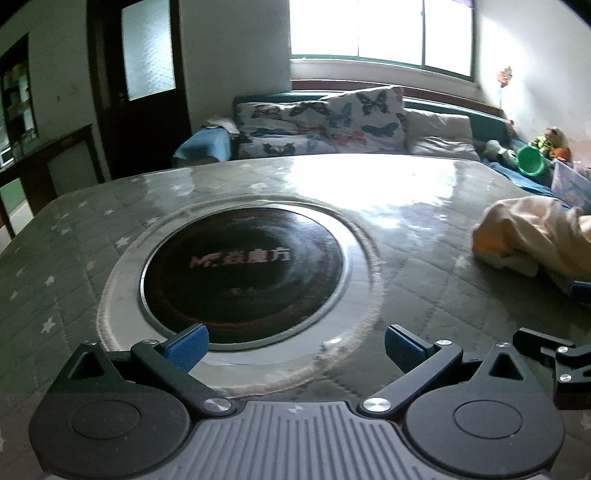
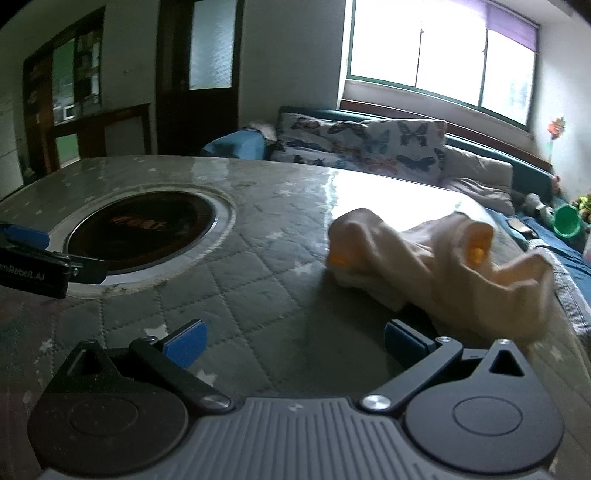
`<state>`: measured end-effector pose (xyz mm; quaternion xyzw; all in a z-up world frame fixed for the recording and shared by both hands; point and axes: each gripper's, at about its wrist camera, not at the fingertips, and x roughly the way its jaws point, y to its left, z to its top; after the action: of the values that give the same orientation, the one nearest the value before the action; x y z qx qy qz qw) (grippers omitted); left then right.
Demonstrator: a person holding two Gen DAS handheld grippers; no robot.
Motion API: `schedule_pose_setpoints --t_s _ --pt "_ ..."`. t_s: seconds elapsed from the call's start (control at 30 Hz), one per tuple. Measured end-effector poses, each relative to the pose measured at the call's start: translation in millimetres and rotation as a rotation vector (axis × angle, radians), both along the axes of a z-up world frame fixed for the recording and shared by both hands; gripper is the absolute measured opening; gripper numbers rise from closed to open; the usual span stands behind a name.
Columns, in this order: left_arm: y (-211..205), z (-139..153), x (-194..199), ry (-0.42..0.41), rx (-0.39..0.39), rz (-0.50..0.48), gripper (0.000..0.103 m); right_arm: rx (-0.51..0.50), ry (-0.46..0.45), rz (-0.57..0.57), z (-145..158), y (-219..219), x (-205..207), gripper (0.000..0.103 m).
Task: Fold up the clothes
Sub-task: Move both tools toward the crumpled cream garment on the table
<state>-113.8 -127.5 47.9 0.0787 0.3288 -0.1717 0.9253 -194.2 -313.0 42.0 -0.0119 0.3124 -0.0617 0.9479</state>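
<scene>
A crumpled cream garment with orange patches point(image 2: 439, 258) lies on the grey quilted table cover point(image 2: 258, 280), at the right side; it also shows at the right edge of the left wrist view point(image 1: 535, 232). My right gripper point(image 2: 293, 345) is open and empty, low over the cover, its right finger close to the garment's near edge. My left gripper point(image 1: 295, 349) is open and empty, over the near rim of the round black cooktop point(image 1: 243, 273). The left gripper shows at the left edge of the right wrist view point(image 2: 33, 258).
The cooktop point(image 2: 140, 229) is set in the table's middle under a clear sheet. Behind the table stands a sofa with butterfly cushions point(image 1: 332, 122) and toys with a green cup point(image 1: 532, 160). A dark door point(image 1: 144, 81) and a window point(image 1: 380, 29) are at the back.
</scene>
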Motion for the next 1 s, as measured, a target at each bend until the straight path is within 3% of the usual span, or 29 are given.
schedule_pose_setpoints --t_s 0.47,1.0 --pt "-35 11 -24 0.001 0.003 -0.124 0.103 -0.004 -0.033 -0.07 4 -11 -46 0.103" --pt "-81 16 -19 0.007 0.044 -0.228 0.103 -0.022 -0.023 -0.142 13 -43 -57 0.103"
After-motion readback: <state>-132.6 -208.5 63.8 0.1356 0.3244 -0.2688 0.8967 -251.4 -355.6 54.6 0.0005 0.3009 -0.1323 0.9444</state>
